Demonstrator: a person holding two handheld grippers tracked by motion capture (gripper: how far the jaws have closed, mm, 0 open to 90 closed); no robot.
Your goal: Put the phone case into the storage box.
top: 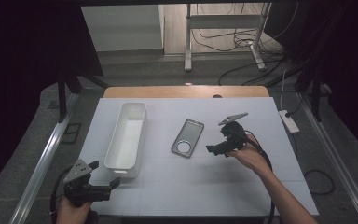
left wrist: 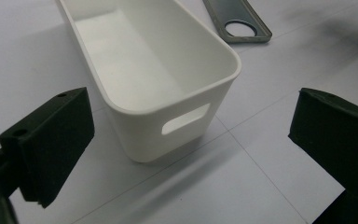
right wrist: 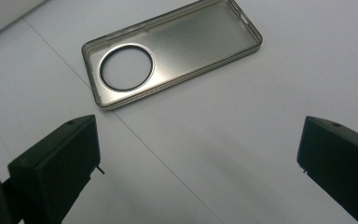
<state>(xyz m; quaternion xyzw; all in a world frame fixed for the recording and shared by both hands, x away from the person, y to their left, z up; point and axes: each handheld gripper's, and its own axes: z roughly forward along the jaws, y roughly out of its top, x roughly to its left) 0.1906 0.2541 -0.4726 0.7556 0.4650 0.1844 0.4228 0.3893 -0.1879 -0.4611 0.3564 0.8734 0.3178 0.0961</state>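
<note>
Left gripper [top: 103, 175] beside half-cropped bin [top: 126, 135]

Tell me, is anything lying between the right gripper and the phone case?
Nothing: the right gripper view shows bare white table between the right gripper and phone case.

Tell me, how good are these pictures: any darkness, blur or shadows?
High view: the table is lit while the surroundings fall dark. Left gripper view: the white bin is sharp, the near black jaws softer. Right gripper view: a faint smeared shadow lies below the phone case, which looks crisp.
</note>
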